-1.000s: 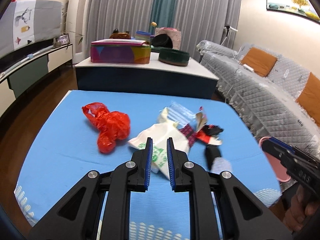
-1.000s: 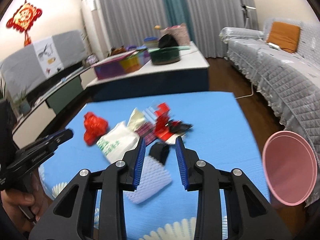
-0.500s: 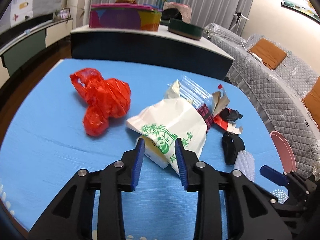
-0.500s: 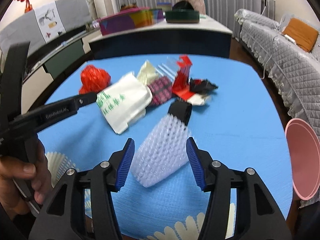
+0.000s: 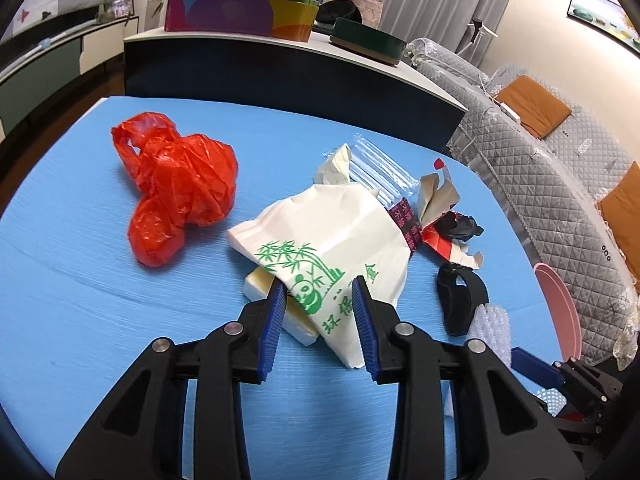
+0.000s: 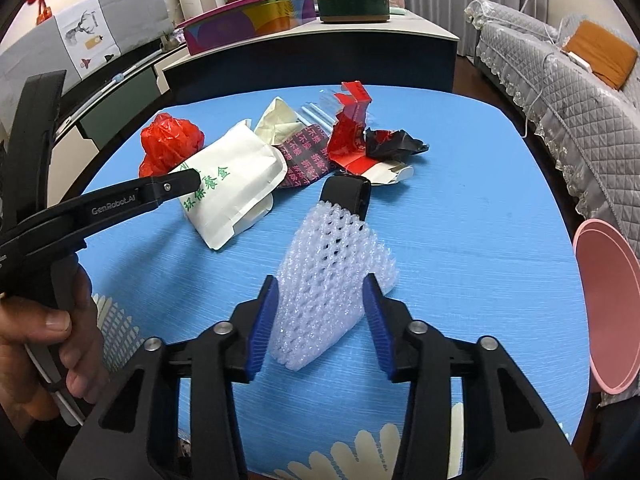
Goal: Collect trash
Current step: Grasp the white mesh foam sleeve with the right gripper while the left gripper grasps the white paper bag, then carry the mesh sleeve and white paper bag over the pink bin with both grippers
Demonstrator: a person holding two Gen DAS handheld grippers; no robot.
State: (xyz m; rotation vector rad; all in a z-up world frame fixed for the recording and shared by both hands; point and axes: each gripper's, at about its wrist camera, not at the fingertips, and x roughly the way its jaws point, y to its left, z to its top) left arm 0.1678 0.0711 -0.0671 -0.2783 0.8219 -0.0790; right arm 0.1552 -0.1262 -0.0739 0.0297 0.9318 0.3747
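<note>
Your left tool (image 5: pixel 320 284) stands apart, straddling the white paper bag (image 5: pixel 332 236) on the blue bench (image 5: pixel 100 300). Your right tool (image 6: pixel 320 280) has just been closing, its fingers against the foam net sleeve (image 6: pixel 332 276).

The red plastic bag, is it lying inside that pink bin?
No. The red plastic bag lies crumpled on the blue tablecloth, while the pink bin stands off the table's far edge.

Crumpled red plastic bag (image 5: pixel 176 188) lies left; white paper bag (image 5: pixel 332 248) with green print centre; white foam net (image 6: pixel 332 276) nearest; torn red wrappers (image 6: pixel 352 136) behind.
</note>
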